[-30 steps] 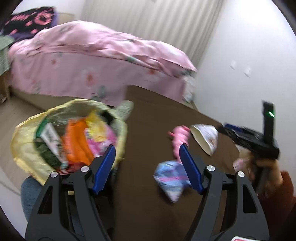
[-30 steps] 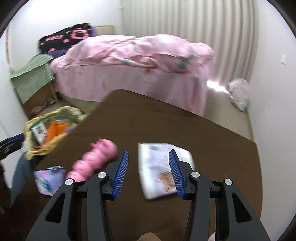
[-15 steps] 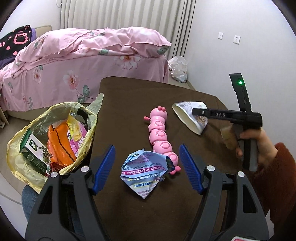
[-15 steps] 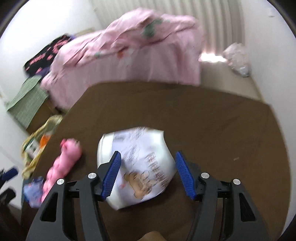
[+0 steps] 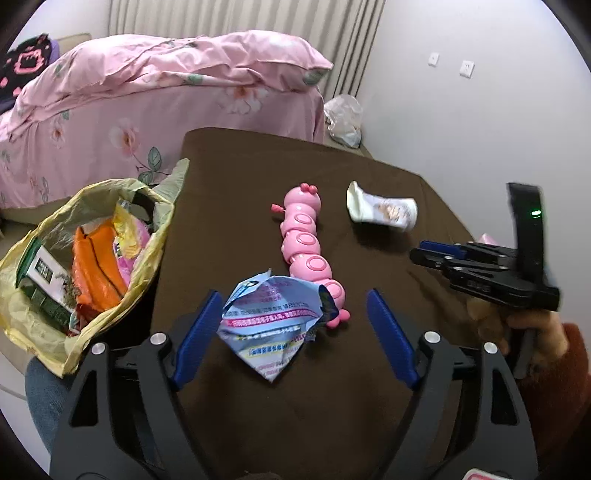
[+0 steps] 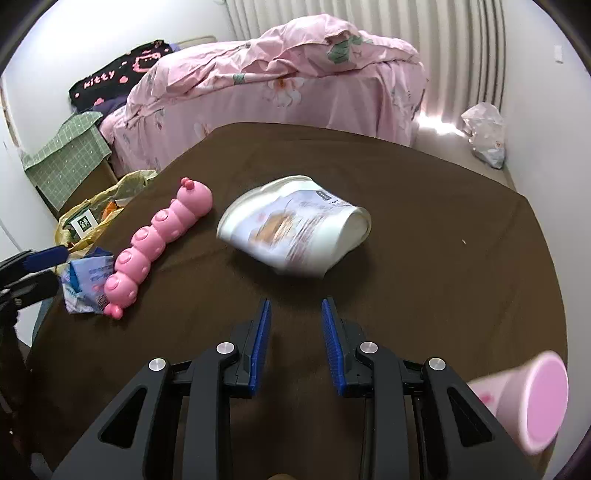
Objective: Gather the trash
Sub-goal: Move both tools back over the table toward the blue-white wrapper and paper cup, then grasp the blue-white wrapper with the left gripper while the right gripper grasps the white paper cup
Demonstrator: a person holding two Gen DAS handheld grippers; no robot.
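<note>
The brown tabletop (image 6: 424, 229) carries a pink caterpillar toy (image 6: 155, 243), a blue wrapper (image 5: 273, 325) at its near edge (crumpled), and a white cup (image 6: 295, 229) on its side mid-table.

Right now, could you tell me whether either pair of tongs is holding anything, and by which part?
Nothing is held. The left tongs are opening around the blue wrapper without touching it; the right tongs are closing on empty air short of the white cup.

Bedroom: bed (image 6: 280, 81) under pink floral quilt; pleated curtain (image 5: 236, 18) behind; white walls (image 5: 480, 110); brown tabletop (image 6: 424, 240) in foreground; green-checked cloth (image 6: 66, 155) on side cabinet.
</note>
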